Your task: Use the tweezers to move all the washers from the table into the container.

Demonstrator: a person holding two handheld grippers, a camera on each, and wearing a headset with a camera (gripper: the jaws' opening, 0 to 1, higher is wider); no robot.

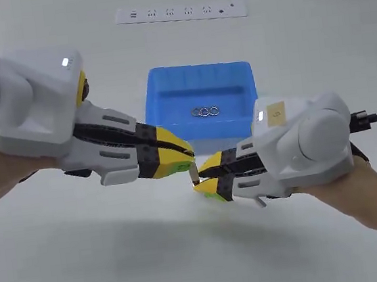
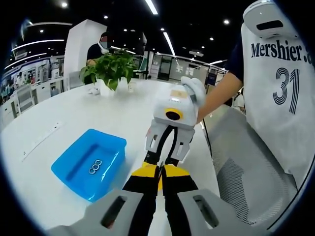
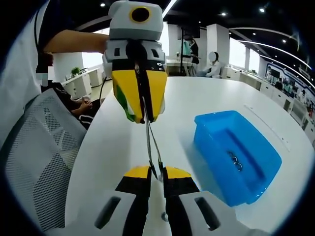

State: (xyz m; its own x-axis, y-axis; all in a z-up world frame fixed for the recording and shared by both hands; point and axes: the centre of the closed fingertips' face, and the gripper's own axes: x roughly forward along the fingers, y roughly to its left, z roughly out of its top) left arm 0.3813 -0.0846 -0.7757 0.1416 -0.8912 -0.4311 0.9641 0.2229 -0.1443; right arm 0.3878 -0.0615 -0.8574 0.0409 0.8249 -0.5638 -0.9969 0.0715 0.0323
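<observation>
At the left of the head view, the left gripper (image 1: 185, 156) reaches rightward over the white table (image 1: 86, 261). Its yellow-tipped jaws are pressed together. In the right gripper view, the same gripper (image 3: 142, 118) faces the camera with its jaws clamped on one end of the tweezers (image 3: 151, 147). The two thin metal arms come out from between its tips.

The tweezers (image 1: 194, 174) span the short gap between the two grippers, off the table.

Their other end sits in the right gripper (image 3: 157, 174). Its jaws are drawn in to a narrow slit with both arms caught in it, so each gripper grips one end. In the head view the right gripper (image 1: 202, 175) points leftward, its tips just beside the left gripper's.

Behind the meeting jaws stands the blue container (image 1: 163, 96), on the table. Three washers (image 1: 205, 112) lie touching in a row on its floor. The left gripper view shows the container (image 2: 74, 169) to the left, with the washers (image 2: 95, 167) inside. The right gripper view shows it (image 3: 256, 182) to the right, with the washers (image 3: 235, 161) in it.
</observation>
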